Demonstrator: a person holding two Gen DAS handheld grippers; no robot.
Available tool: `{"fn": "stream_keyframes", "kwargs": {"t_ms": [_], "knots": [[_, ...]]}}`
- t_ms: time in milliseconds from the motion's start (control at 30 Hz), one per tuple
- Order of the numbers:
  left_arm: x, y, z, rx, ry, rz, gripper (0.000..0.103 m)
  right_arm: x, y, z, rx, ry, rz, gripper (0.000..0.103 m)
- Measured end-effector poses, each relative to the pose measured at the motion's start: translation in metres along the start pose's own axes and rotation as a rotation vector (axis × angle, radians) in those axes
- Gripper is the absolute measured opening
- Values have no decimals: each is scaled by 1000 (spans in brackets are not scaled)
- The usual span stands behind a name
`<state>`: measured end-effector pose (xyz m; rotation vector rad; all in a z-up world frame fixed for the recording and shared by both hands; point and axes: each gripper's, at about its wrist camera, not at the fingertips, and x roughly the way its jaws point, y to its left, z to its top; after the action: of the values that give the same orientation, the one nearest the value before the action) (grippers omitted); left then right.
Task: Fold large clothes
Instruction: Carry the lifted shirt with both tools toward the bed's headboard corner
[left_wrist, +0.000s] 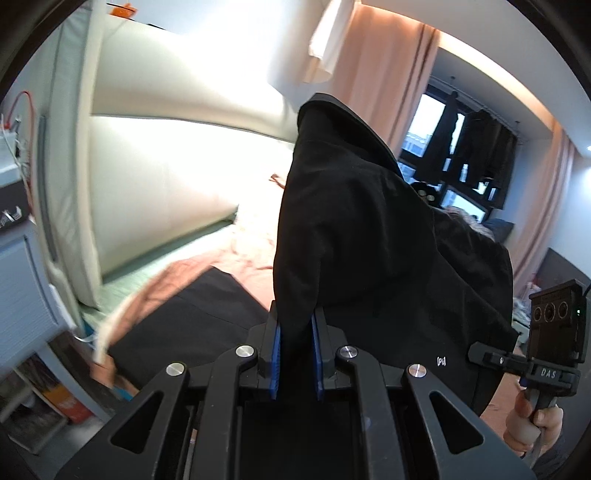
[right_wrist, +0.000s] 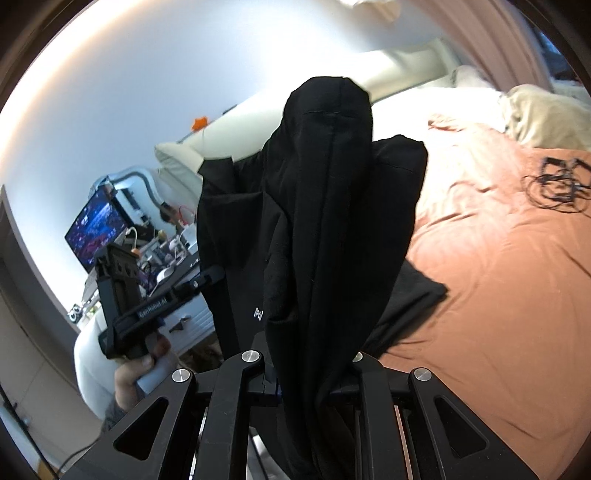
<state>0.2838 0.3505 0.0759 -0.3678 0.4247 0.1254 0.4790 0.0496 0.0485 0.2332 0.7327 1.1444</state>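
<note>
A large black garment (left_wrist: 369, 229) hangs lifted between both grippers above the bed. My left gripper (left_wrist: 296, 354) is shut on a fold of it between the blue pads (left_wrist: 275, 358). My right gripper (right_wrist: 314, 384) is shut on another bunch of the same garment (right_wrist: 325, 206), which drapes over the jaws and hides the fingertips. A lower part of the garment lies on the orange bedsheet (right_wrist: 498, 277). The right gripper's body shows in the left wrist view (left_wrist: 554, 332), the left gripper's body in the right wrist view (right_wrist: 125, 295).
A cream headboard (left_wrist: 166, 166) stands behind the bed. A tangle of black cables (right_wrist: 557, 184) and a beige pillow (right_wrist: 546, 118) lie on the bed. A desk with a lit monitor (right_wrist: 96, 232) is at the left. Curtains and a window (left_wrist: 461, 155) are at the right.
</note>
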Motion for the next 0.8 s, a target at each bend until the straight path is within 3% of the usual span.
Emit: {"fn": "stream_keyframes", "kwargs": {"t_ms": [267, 433, 633, 800], "knots": [[21, 65, 30, 16, 34, 123, 13, 89, -2, 8, 41, 43, 86, 15], [36, 84, 42, 37, 51, 184, 13, 137, -13, 9, 98, 67, 149, 15], [75, 100, 58, 84, 98, 237, 13, 172, -38, 4, 190, 58, 210, 15], [126, 108, 61, 109, 156, 246, 13, 199, -74, -13, 262, 73, 210, 15]]}}
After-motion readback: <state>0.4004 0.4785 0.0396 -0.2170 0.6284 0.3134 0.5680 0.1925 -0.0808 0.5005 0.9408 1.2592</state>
